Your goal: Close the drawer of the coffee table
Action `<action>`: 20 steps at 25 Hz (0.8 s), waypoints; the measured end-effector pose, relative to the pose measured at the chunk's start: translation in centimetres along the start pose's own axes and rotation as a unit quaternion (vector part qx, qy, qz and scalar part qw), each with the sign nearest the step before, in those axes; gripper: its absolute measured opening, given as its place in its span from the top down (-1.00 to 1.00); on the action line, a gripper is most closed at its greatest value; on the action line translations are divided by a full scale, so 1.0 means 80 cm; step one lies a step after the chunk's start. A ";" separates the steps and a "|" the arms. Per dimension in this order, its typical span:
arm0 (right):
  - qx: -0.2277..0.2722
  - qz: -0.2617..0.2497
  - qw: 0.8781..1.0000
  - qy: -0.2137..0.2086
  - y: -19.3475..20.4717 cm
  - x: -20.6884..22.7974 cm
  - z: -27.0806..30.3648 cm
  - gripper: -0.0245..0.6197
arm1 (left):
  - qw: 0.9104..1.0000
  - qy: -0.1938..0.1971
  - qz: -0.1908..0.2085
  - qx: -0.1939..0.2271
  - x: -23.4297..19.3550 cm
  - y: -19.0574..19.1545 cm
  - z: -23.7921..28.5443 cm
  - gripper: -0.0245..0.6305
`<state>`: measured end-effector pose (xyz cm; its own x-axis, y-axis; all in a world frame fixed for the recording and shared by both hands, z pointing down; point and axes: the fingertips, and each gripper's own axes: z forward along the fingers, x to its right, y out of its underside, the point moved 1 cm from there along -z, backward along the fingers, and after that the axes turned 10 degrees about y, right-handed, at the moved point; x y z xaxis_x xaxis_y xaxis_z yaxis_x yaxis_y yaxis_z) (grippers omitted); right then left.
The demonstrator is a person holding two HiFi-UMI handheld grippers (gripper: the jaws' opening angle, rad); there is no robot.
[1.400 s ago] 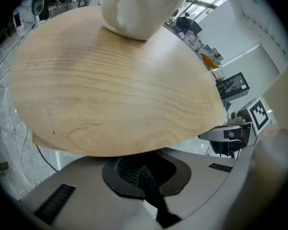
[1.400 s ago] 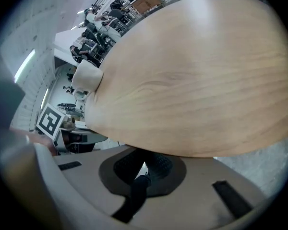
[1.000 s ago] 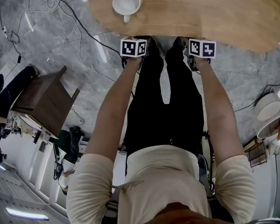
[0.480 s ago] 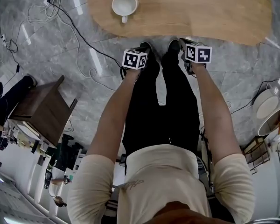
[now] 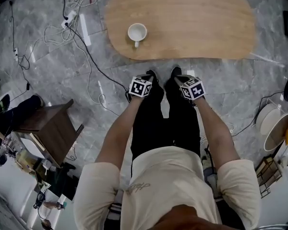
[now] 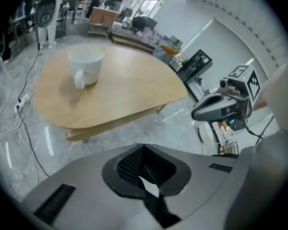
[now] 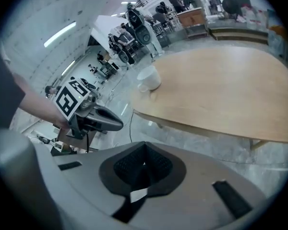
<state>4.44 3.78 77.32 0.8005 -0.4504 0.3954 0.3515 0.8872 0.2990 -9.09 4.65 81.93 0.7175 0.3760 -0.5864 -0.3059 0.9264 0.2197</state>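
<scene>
Two closed hand-held grippers (image 6: 143,150) (image 7: 144,152) face coffee table (image 5: 192,23).

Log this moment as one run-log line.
left gripper: shut, empty | right gripper: shut, empty | both apart from coffee table | mug: upright on it | drawer: none seen open

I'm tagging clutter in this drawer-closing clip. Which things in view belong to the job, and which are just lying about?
Job: light oval wooden coffee table; left gripper, shut and empty; right gripper, shut and empty.
Lying about: white ceramic mug on the tabletop; white power strip with floor cables; dark brown wooden side table.
</scene>
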 end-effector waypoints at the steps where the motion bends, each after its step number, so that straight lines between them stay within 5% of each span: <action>1: 0.017 -0.003 1.000 -0.009 -0.009 -0.016 -0.020 0.94 | 1.000 0.002 0.018 0.003 0.016 -0.005 -0.017 0.91; 4: 0.093 0.018 0.995 -0.022 -0.046 -0.050 -0.090 0.94 | 0.999 0.011 0.030 0.033 0.062 -0.021 -0.067 0.91; 8: 0.165 0.023 0.986 -0.002 -0.101 -0.074 -0.165 0.95 | 0.991 0.023 0.014 0.129 0.104 -0.066 -0.147 0.91; 14: 0.240 0.007 0.970 -0.042 -0.158 -0.142 -0.261 0.95 | 0.975 0.020 0.062 0.210 0.184 -0.099 -0.253 0.91; 20: 0.309 -0.024 0.951 -0.008 -0.199 -0.176 -0.346 0.95 | 0.955 0.001 0.113 0.274 0.246 -0.130 -0.340 0.91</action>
<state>1.01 -1.19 42.92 0.7813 -0.4948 0.3805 0.0311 0.6397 0.7680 -8.82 1.81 46.88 0.6705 0.5685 -0.4767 -0.0786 0.6933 0.7163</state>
